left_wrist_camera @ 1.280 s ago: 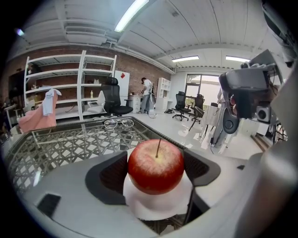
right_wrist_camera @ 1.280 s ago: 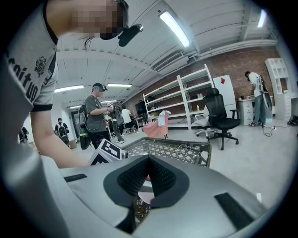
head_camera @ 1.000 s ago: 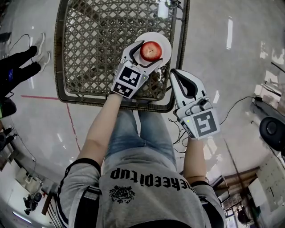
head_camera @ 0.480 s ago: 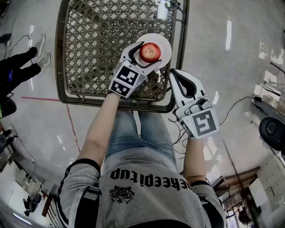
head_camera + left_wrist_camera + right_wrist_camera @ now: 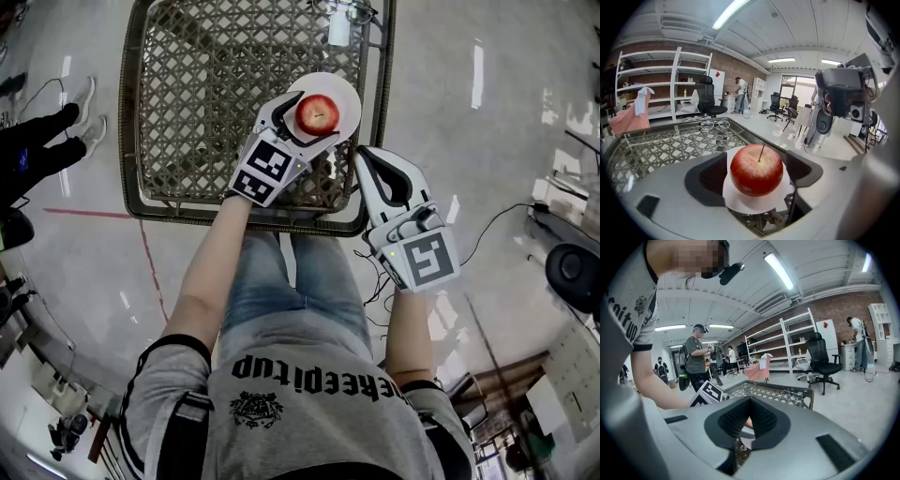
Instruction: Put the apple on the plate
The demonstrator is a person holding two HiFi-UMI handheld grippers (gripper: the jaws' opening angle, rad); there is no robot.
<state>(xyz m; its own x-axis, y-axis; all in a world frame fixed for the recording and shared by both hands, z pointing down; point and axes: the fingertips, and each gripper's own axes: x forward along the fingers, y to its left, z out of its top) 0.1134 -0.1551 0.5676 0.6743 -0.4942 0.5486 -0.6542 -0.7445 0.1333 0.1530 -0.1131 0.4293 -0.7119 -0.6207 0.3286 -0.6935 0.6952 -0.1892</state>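
The left tongs (image 5: pixel 307 122) have opened: their jaws now stand apart around the apple (image 5: pixel 756 169), which rests on the white plate (image 5: pixel 349 94). The right tongs (image 5: pixel 367 161), closed and empty, wait near the plate. The task looks done.

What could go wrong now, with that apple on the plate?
The left hand-held gripper has its jaws close on either side of the apple, so a careless pull-back could nudge it off the plate. The plate sits near the right edge of the wicker table, so a rolling apple might go over the side.
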